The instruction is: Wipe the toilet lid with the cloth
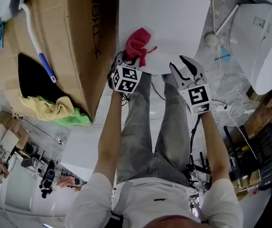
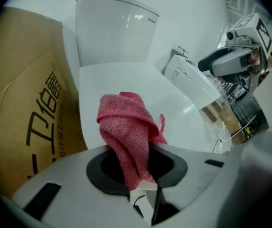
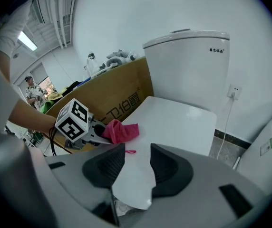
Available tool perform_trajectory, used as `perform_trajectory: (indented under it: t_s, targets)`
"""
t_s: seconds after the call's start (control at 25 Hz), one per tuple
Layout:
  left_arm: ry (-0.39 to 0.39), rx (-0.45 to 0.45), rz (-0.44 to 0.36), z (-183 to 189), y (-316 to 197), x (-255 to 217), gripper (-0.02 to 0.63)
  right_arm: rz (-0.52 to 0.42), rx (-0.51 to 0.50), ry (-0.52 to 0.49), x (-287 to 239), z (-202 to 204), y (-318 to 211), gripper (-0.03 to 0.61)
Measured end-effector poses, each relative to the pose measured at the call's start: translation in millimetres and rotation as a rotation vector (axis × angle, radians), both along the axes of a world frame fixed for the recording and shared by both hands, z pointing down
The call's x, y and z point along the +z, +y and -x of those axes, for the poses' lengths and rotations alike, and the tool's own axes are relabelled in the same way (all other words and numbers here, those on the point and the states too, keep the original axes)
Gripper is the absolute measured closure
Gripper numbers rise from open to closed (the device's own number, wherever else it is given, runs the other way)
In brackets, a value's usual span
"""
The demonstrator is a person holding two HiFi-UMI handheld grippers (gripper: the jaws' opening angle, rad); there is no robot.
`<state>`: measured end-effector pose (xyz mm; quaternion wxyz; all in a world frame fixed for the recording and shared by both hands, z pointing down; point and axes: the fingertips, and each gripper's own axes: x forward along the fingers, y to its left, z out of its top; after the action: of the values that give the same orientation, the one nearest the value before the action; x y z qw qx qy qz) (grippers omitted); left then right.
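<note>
Toilet lid [image 1: 174,23] mostly bare: free sweep room centre, right & rear. Pink cloth [image 1: 138,44], clamped in left gripper [image 1: 126,65], fills near-left corner. Cardboard box [image 1: 74,46] crowds lid's left edge. Cistern [image 2: 114,32] closes the back. Right: floor gap w/ cables [image 1: 226,100], then 2nd toilet [image 1: 262,42].

Worn: white short-sleeved shirt [image 1: 148,198], grey trousers [image 1: 148,127]. Grey left gripper [image 1: 130,61] and right gripper [image 1: 181,65], black pads [image 3: 105,167], black-and-white marker cubes [image 1: 126,79].

Head view looks steeply down; both gripper views face the toilet lid [image 1: 174,32].
</note>
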<state>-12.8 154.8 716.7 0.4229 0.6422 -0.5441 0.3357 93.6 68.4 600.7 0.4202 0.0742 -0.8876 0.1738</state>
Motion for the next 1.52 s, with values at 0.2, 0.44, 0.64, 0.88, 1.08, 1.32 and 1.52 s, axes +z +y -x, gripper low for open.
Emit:
perform_trajectory:
  t_s: [0.2, 0.44, 0.64, 0.88, 1.08, 1.32, 1.52]
  targets:
    - [-0.055, -0.045, 0.025, 21.3, 11.7, -0.7, 0.505, -0.01, -0.019, -0.001, -7.2, 4.2, 0.1, 0.4]
    - [-0.152, -0.079, 0.036, 43.6, 20.7, -10.2, 0.505, -0.028, -0.032, 0.006, -18.1, -2.0, -4.1, 0.4]
    - [-0.178, -0.12, 0.015, 53.1, 21.1, -36.4, 0.505, -0.059, -0.02, 0.006, -38.7, -8.8, -16.8, 0.4]
    - [-0.172, -0.148, -0.079, 52.4, -2.4, -98.5, 0.505, -0.108, -0.008, -0.02, -83.7, -8.9, -34.4, 0.4]
    - [-0.169, -0.153, -0.172, 49.9, -29.5, -170.5, 0.505, -0.139, 0.048, -0.056, -141.6, 0.2, -53.4, 0.4]
    - [-0.152, -0.116, -0.354, 45.7, -59.5, -289.7, 0.505, -0.175, 0.08, -0.159, -240.6, 24.5, -61.2, 0.4]
    - [-0.153, -0.065, -0.506, 47.9, -84.2, -394.2, 0.505, -0.247, 0.117, -0.233, -328.3, 47.7, -63.1, 0.4]
